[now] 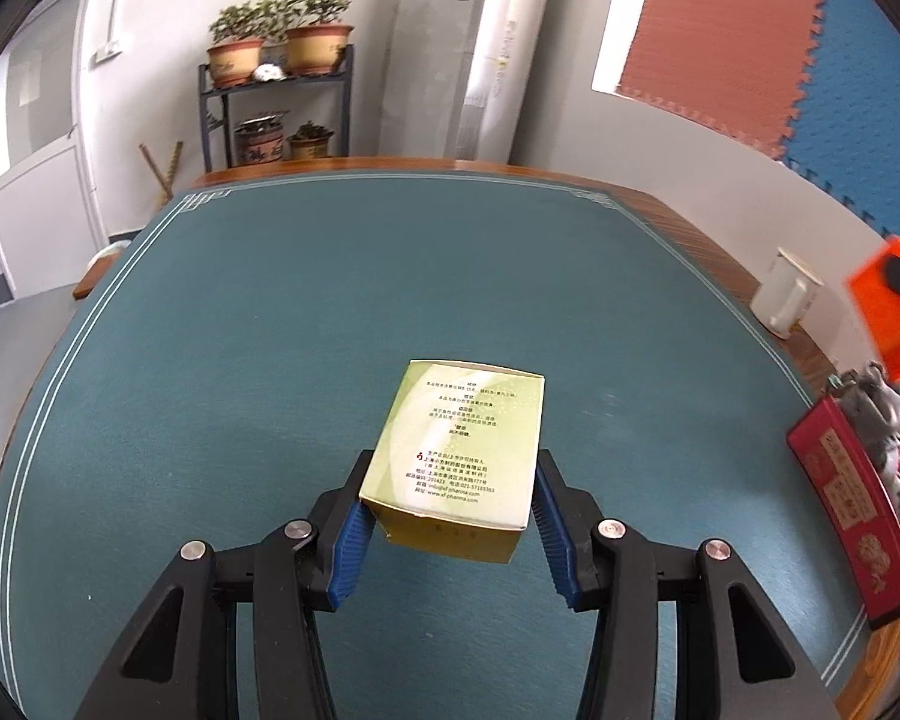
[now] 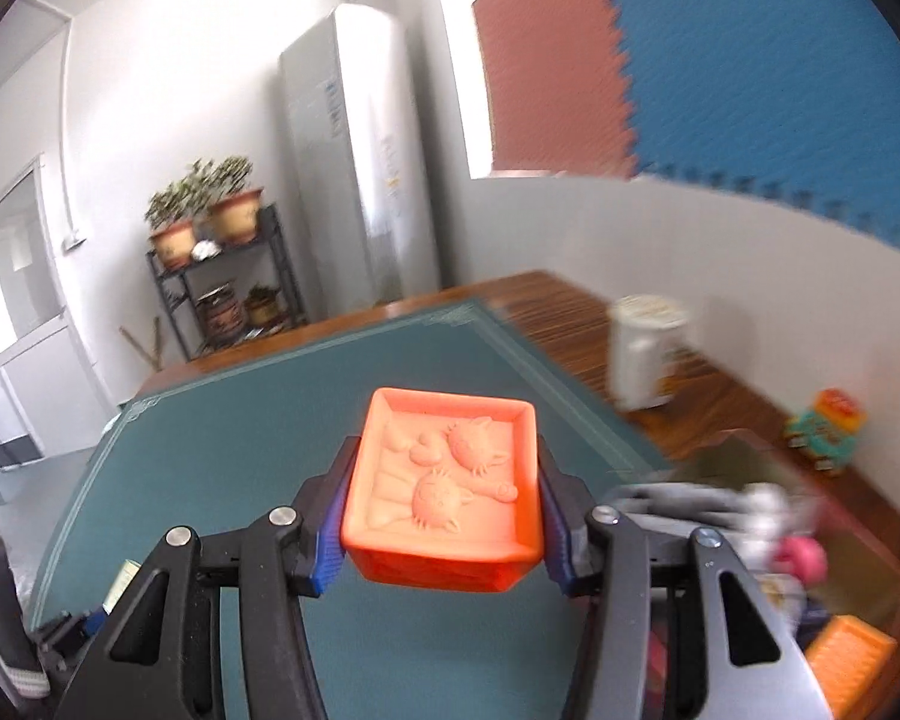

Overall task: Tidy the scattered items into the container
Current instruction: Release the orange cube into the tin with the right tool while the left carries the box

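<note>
One wooden counter (image 1: 678, 216) carries a large teal felt mat (image 1: 270, 330) edged with thin white lines, and the mat fills most of both wrist views. Against the far wall stand one tall white air-conditioner cabinet (image 1: 480, 42) and one black metal plant shelf (image 1: 276, 114) holding four potted plants, two on each level.

At the counter's right edge lies one open container with a red printed wall (image 1: 846, 504), already holding a grey-and-white plush toy (image 1: 876, 414) (its other contents are too blurred to name). Behind it stands one white lidded mug (image 1: 786, 294). In the right wrist view one small teal-and-orange toy figure (image 2: 825, 429) sits on the bare wood beyond the container.

The left gripper (image 1: 450, 504) has its jaws clamped on the near end of one pale green cardboard medicine box (image 1: 462, 450), printed with small dark text, held clear above the mat.

The right gripper (image 2: 441, 516) has its jaws closed on the sides of one orange rectangular moulded tray (image 2: 450, 480) with two cat faces and hearts in relief, held in the air beside the container.
</note>
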Demonstrator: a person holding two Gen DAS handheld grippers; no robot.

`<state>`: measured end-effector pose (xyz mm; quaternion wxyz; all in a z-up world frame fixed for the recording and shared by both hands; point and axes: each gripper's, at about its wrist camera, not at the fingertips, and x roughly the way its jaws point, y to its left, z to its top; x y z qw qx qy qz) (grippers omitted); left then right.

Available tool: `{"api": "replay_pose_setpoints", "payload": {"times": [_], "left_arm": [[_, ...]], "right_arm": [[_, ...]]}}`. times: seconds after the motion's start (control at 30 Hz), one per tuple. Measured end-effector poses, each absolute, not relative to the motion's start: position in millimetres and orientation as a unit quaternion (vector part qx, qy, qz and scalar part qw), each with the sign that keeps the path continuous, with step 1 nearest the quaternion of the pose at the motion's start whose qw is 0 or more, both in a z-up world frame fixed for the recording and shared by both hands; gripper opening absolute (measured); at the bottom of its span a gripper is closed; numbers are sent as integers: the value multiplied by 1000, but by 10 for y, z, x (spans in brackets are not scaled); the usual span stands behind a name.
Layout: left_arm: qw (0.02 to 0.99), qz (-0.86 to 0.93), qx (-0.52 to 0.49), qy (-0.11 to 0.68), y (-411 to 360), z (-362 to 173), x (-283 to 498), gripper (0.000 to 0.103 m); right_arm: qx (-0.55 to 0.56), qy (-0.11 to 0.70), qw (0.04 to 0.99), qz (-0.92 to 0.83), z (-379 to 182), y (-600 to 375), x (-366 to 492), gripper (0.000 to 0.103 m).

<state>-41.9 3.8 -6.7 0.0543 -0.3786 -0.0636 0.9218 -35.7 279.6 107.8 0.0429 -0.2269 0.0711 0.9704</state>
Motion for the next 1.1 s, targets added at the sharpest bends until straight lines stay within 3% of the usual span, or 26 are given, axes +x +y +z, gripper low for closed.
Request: {"api": "replay_pose_setpoints", "payload": {"times": [0.33,0.73,1.1], "left_arm": [[94,924,-368,-38,448,81,-279,51],[132,924,-360,-7,908,235,-78,51],[213,906,-365,22,1646,401,43,51]], "right_arm": [[-228,102,161,955,1124,3911,236,56],[-278,141,121,943,773,4284,-3,58],[-224,176,135,949,769,4692,718,67]]}}
